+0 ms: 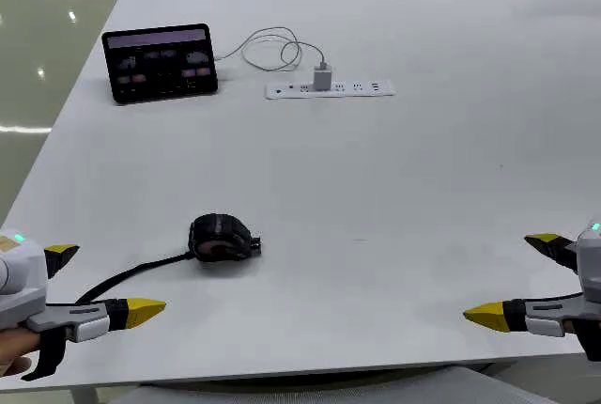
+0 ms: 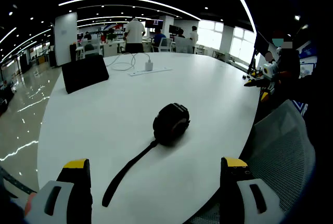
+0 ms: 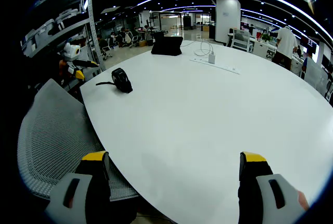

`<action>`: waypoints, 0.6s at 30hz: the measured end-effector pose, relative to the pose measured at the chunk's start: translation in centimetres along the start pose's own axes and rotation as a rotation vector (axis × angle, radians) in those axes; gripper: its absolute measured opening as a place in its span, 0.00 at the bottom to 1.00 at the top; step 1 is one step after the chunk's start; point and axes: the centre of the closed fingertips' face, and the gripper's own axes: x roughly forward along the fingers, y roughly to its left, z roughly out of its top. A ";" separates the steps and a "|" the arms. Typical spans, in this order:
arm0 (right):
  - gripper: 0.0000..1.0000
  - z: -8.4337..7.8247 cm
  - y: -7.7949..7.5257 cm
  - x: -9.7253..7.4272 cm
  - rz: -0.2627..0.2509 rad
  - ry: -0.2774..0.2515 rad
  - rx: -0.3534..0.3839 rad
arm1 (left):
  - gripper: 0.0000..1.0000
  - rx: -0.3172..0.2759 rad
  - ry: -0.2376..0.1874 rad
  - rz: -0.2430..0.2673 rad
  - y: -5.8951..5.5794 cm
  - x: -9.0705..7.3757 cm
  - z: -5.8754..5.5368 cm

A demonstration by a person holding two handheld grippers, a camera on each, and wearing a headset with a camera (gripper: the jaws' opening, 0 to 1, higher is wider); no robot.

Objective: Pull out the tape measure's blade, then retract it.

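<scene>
Tape measure [image 1: 223, 238], black: table's [image 1: 394, 197] seven o'clock, one o'clock off left gripper [image 1: 108, 280]. Probably dense, rigid, slick-cased (wrist strap [image 1: 131, 275] limp); clamp case flanks. Left gripper, right gripper [image 1: 510, 275]: agape, empty.

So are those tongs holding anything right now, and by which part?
Nothing is held. The left tongs and right tongs are open; the tape measure lies free on the table.

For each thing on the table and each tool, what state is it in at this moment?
Tape measure: blade retracted, lying untouched.
Tablet: screen lit, propped upright.
Charger: plugged into the power strip.
Left tool: open, holding nothing.
Right tool: open, holding nothing.
</scene>
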 end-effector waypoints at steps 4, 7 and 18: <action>1.00 0.0 0.0 0.0 0.000 0.000 0.000 | 1.00 -0.003 0.003 -0.006 -0.6 -0.1 0.1; 1.00 0.1 -0.1 0.0 -0.003 -0.002 0.003 | 1.00 -0.004 0.009 -0.013 -0.6 0.0 0.0; 1.00 0.0 0.0 -0.1 0.000 0.003 -0.002 | 1.00 -0.002 0.008 -0.018 0.1 0.2 0.3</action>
